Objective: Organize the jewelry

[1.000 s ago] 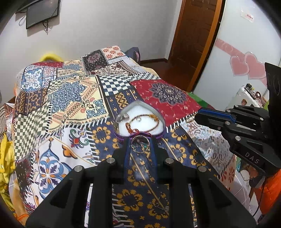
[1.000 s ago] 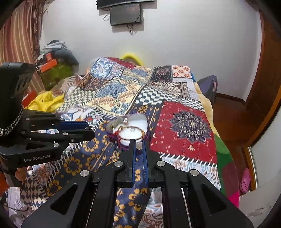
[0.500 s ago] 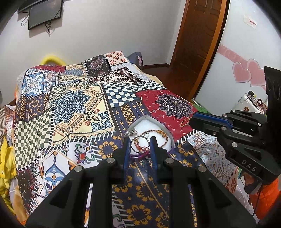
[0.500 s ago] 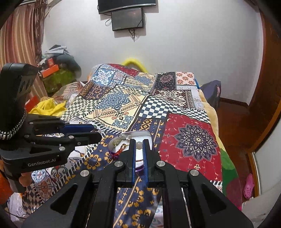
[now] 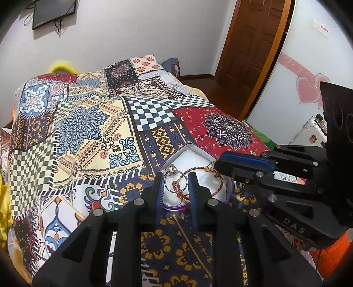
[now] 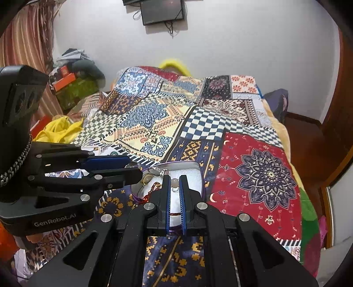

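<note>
A heart-shaped jewelry box [image 5: 194,154] with a purple rim and white padding lies open on the patchwork bedspread [image 5: 88,132], at its near end. Inside it lie a red braided cord bracelet [image 5: 211,187] with a gold charm and knotted tassel ends, and a small ring with a stone [image 5: 171,169] near the box's left edge.

The left gripper [image 5: 175,182] hangs right over the near part of the box with a thin silver hoop [image 5: 175,181] between its blue-lined fingers [image 5: 192,183]; the fingers stand narrowly apart and the hoop spans the gap, touching both, so it looks held. The right gripper [image 6: 174,183] reaches over the same box from the other side. Its fingers are nearly together around a small pale bead-like piece [image 6: 174,182]; whether they actually pinch it I cannot tell. In the right wrist view the box [image 6: 194,174] sits just beyond its fingertips, with the left gripper's fingertips beside the box's left rim.

Beyond the bed stand a white wall with a dark screen [image 6: 163,11], a brown wooden door [image 5: 253,44], and a pile of yellow cloth [image 6: 57,130] at the bed's left side.
</note>
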Demonstrator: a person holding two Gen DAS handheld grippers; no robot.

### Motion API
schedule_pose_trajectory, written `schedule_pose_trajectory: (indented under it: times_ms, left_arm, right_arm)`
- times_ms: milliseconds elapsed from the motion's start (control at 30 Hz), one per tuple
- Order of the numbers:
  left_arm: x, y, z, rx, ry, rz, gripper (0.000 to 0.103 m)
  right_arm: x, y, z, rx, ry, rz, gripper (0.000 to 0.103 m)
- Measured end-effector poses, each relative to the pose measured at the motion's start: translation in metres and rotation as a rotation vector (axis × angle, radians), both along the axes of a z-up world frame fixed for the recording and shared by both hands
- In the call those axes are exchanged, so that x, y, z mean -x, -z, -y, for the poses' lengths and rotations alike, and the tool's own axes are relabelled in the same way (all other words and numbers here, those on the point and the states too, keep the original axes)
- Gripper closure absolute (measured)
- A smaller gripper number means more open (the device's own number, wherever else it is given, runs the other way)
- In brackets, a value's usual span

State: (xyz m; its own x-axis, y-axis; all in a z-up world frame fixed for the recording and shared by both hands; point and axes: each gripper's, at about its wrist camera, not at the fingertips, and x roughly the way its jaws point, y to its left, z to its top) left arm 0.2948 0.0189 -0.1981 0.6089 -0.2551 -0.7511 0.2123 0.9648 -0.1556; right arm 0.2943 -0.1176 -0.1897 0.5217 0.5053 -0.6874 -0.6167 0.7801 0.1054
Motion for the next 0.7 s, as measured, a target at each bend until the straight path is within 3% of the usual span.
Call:
schedule_pose_trajectory:
  times_ms: [367, 700]
  left_arm:
    - [-0.015, 0.014, -0.001, 0.025, 0.012, -0.048, 0.082]
    - [-0.007, 0.006, -0.001, 0.019, 0.013, -0.043, 0.078]
  right_arm:
    - [-0.008, 0.014, -0.001, 0.036, -0.03, -0.038, 0.096]
    - [-0.009, 0.011, 0.002, 0.04, -0.023, -0.057, 0.094]
